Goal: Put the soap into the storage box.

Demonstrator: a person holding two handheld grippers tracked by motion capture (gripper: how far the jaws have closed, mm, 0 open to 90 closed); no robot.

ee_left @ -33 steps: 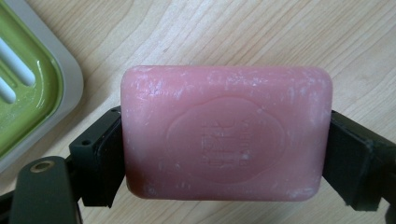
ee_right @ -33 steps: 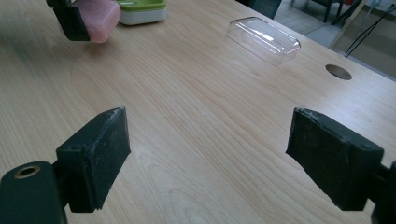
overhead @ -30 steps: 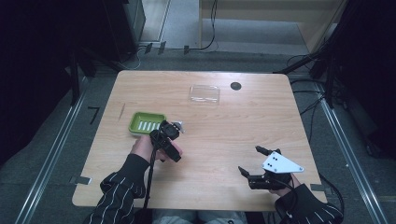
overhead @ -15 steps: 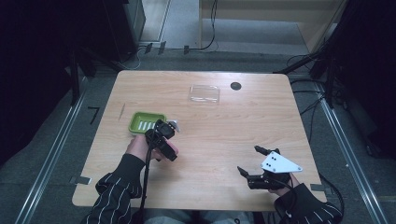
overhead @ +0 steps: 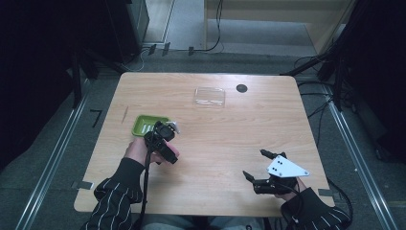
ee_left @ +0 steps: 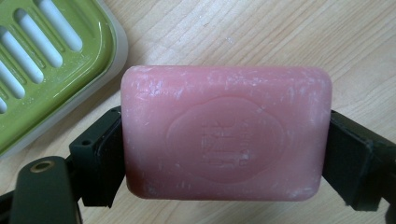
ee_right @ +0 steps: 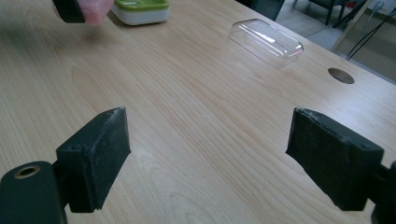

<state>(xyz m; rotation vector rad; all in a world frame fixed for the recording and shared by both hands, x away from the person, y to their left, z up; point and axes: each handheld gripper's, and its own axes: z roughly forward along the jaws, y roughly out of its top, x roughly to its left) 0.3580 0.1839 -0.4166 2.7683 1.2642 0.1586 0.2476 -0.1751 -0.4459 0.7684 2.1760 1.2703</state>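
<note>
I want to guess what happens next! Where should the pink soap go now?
Probably a short carry over the green soap dish, then lower it in. The left hand-held gripper already clamps the pink soap just beside the dish, and its slotted tray sits empty.

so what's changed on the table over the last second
Very little. The left gripper stays shut on the pink soap and has edged slightly toward the green soap dish. The right gripper rests open in the same spot; the clear lid hasn't moved.
</note>
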